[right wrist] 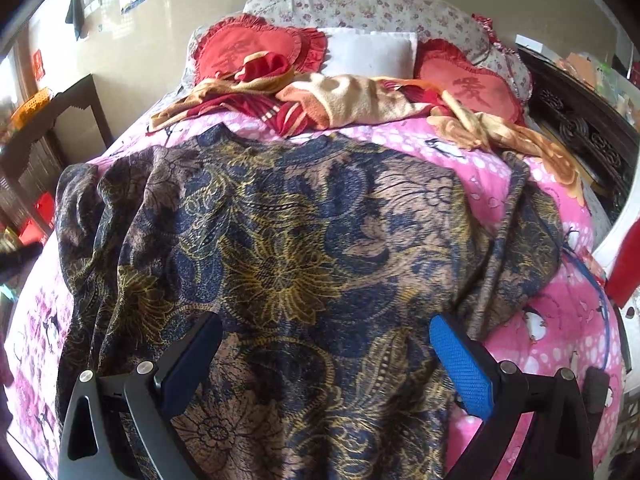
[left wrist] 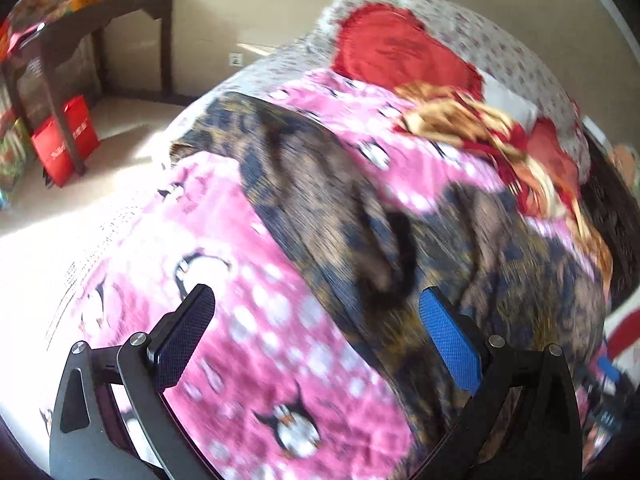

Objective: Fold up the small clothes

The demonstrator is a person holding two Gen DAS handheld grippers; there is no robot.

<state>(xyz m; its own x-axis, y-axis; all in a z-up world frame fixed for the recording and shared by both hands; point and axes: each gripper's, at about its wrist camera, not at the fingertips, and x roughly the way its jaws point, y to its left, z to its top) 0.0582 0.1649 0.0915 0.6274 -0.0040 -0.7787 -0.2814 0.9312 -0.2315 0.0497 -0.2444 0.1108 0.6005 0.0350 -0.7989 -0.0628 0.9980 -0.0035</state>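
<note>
Where right shows detail, garment (left wrist: 344,216) blurred.

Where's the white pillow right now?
In the right wrist view the white pillow sits at the head of the bed, between the two red heart cushions, just behind the crumpled orange blanket.

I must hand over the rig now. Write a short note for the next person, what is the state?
Left gripper: open, holding nothing, over the pink bedspread beside the garment.
Right gripper: open, holding nothing, above the garment.
The dark floral garment lies spread and wrinkled on the bed; no fold visible.
Left to do: all folds.
</note>
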